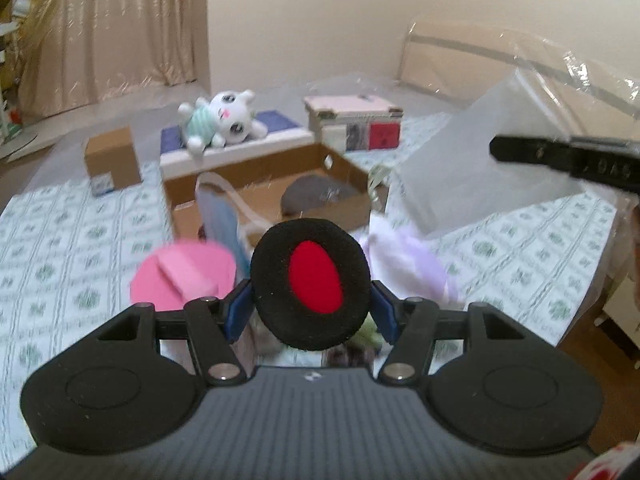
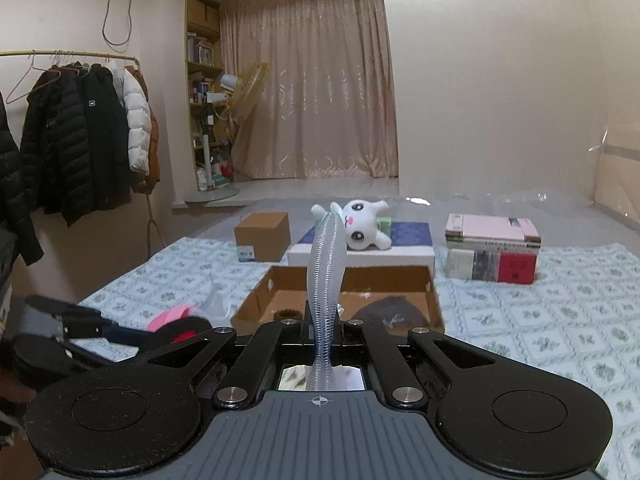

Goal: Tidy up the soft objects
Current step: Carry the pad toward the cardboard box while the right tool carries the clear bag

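Left gripper (image 1: 312, 312): blue-padded fingers (image 1: 240, 308) pinching one black foam disc (image 1: 308, 288), oval, fuzzy, with a red oval centre; disc stands on edge between the two pads, raised over the bed.
Right gripper (image 2: 322, 334): fingers pressed together on one clear plastic bag (image 2: 325, 272); in its own view a ribbed, crimped strip rising upright from between them; in the left view a slack, glossy sheet.
Bed (image 1: 72, 240): quilted cover, white with a green repeat print.
Near items: one pink foam round (image 1: 182, 276) with a raised block, just left of the disc; pale lilac cloth (image 1: 412, 256) to the right, blurred.
Tray (image 2: 434, 300): one open cardboard tray, shallow, rectangular; one grey knit piece (image 2: 386, 312) inside.
Far: one white plush (image 2: 362, 228) on a flat white box (image 2: 360, 258); one small carton (image 2: 262, 236); one book stack (image 2: 494, 252).
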`<state>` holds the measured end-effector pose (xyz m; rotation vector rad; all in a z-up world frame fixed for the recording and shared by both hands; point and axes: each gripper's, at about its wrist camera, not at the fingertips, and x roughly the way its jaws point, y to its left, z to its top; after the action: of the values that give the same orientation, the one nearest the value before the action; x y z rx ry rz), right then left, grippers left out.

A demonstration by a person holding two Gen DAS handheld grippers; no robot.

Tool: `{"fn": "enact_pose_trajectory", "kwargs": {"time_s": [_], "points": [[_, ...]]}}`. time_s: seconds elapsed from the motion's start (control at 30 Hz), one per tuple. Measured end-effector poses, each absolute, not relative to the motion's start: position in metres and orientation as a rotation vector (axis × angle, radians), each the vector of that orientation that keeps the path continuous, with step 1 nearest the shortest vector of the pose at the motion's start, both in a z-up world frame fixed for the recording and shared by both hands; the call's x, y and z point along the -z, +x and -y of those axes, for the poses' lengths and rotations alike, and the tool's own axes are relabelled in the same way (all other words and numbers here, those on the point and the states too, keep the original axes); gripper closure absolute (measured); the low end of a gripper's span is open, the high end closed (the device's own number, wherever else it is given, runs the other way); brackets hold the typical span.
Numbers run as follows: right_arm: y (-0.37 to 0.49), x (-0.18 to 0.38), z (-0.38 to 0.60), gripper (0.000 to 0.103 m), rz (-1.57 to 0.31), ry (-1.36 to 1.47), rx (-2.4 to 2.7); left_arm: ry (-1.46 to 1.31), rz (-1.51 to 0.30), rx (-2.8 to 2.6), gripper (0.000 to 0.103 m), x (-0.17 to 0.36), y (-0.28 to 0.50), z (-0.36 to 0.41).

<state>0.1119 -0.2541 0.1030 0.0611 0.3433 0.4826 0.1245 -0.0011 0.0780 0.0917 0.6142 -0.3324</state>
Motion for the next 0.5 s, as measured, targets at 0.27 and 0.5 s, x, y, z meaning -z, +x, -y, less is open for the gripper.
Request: {"fn": "enact_pose_trajectory", "kwargs": {"time_s": [0.27,0.5], "points": [[0.161,-0.123,0.257,0.101,-0.331,0.011,-0.506,0.121,-0.580,0.389,0.044,-0.128,0.182,-0.004],[0.214,-0.125,0.253,0.101,-0.369,-0.021,-0.520,0.185,-0.617,0.372,0.044,-0.144,0.249,-0.019]]}}
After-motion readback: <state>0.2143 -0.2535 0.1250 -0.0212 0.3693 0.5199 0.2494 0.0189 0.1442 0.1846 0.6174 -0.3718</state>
